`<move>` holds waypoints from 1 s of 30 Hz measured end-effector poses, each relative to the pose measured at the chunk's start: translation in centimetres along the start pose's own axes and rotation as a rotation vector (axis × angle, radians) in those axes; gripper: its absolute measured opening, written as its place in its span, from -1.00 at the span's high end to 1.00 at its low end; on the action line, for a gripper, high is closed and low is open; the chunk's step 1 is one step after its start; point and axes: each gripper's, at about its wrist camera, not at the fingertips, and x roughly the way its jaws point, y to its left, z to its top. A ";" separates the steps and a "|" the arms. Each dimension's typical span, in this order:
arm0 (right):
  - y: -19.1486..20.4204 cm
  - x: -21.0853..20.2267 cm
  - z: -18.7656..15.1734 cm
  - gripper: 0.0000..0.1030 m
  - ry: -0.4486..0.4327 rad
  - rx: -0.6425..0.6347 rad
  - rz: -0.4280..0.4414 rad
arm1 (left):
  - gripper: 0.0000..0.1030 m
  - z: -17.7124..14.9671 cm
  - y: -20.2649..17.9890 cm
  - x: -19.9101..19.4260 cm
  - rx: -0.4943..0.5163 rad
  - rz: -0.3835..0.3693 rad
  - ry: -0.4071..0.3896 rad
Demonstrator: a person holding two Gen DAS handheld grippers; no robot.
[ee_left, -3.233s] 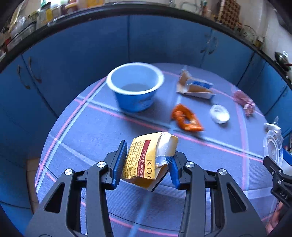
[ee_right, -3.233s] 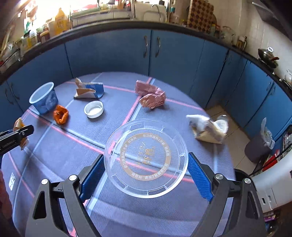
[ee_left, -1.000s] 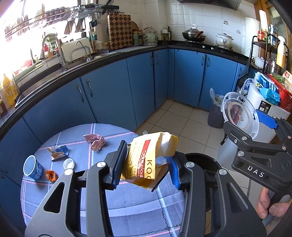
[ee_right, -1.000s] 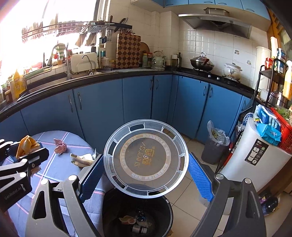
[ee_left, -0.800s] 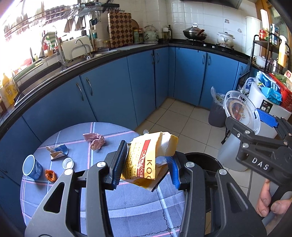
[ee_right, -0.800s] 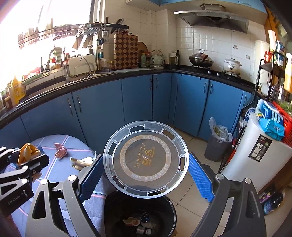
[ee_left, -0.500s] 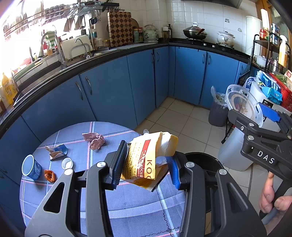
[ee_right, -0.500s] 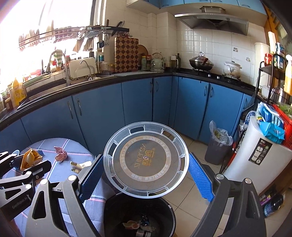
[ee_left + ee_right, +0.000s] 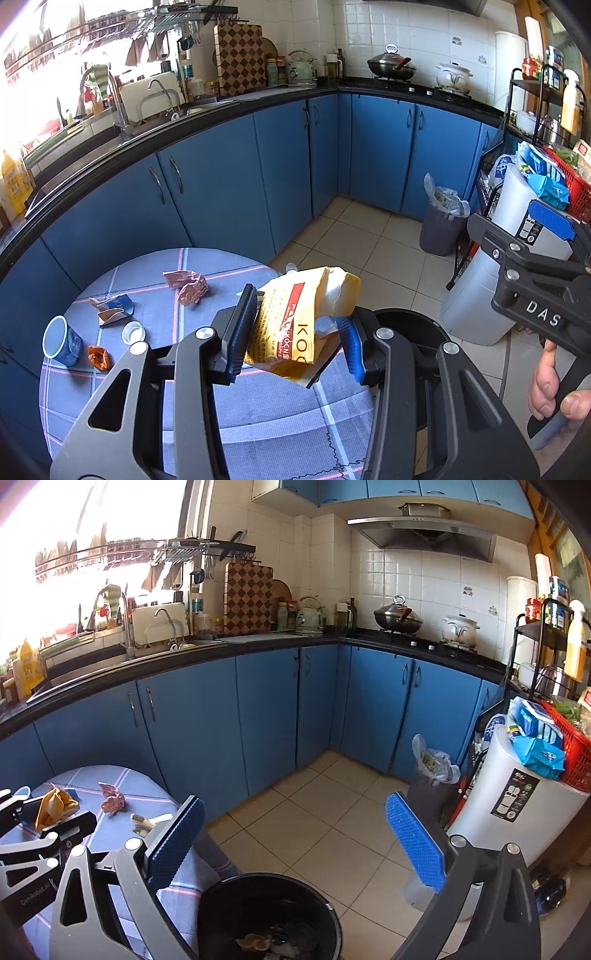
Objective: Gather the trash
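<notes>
My left gripper (image 9: pixel 295 332) is shut on a crumpled yellow wrapper (image 9: pixel 295 321) and holds it above the table edge, beside the black trash bin (image 9: pixel 413 321). The wrapper also shows in the right wrist view (image 9: pixel 53 806). My right gripper (image 9: pixel 293 836) is open and empty, right above the bin (image 9: pixel 269 915), which has trash inside. On the round table (image 9: pixel 155 369) lie a blue cup (image 9: pixel 61 341), an orange wrapper (image 9: pixel 98 357), a white cap (image 9: pixel 133 331), a torn blue carton (image 9: pixel 112 310) and a pink crumpled paper (image 9: pixel 188 286).
Blue kitchen cabinets (image 9: pixel 258 709) curve behind the table. A small grey bin with a bag (image 9: pixel 432 775), a white appliance (image 9: pixel 513 805) and a black rack (image 9: pixel 543 657) stand on the right. Tiled floor (image 9: pixel 325 812) lies between them.
The clear plastic lid that my right gripper held over the bin is gone from its jaws, and the jaws now stand open. My left gripper still holds the yellow wrapper.
</notes>
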 end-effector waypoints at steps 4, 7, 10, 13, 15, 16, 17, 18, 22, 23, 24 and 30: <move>-0.5 -0.3 -0.5 -0.86 0.003 -0.009 -0.022 | 0.15 0.5 -0.9 0.5 0.009 -0.017 0.002; -1.1 -0.5 -0.9 -0.86 0.006 -0.008 -0.041 | 0.14 1.1 -2.1 1.2 0.021 -0.033 0.005; -1.9 -0.7 -1.2 -0.86 0.009 -0.005 -0.059 | 0.13 1.5 -3.6 2.1 0.035 -0.055 0.015; -3.0 -0.9 -1.5 -0.86 0.016 0.006 -0.074 | -0.01 1.6 -5.3 2.6 0.056 -0.070 0.016; -3.6 -1.0 -1.7 -0.86 0.015 0.016 -0.086 | -0.32 1.7 -6.1 2.5 0.066 -0.048 -0.008; -3.8 -1.1 -1.7 -0.86 0.013 0.023 -0.092 | -0.39 1.7 -6.2 2.4 0.067 -0.040 -0.020; -4.3 -1.2 -1.8 -0.86 0.012 0.036 -0.091 | -0.54 1.9 -6.4 2.5 0.066 -0.033 -0.029; -4.8 -1.2 -1.8 -0.86 0.014 0.051 -0.090 | -0.67 2.0 -6.3 2.5 0.062 -0.033 -0.032; -5.6 -1.1 -2.0 -0.86 0.021 0.071 -0.090 | -0.73 2.3 -6.4 2.6 0.056 -0.028 -0.047; -5.5 -1.0 -2.1 -0.86 0.023 0.068 -0.091 | -0.76 2.3 -6.4 2.6 0.058 -0.021 -0.050; -5.4 -1.0 -2.1 -0.86 0.025 0.066 -0.089 | -0.78 2.2 -6.3 2.6 0.060 -0.013 -0.052; -4.2 -0.7 -2.4 -0.86 0.041 0.058 -0.061 | -0.79 1.3 -4.6 2.5 0.053 0.037 -0.039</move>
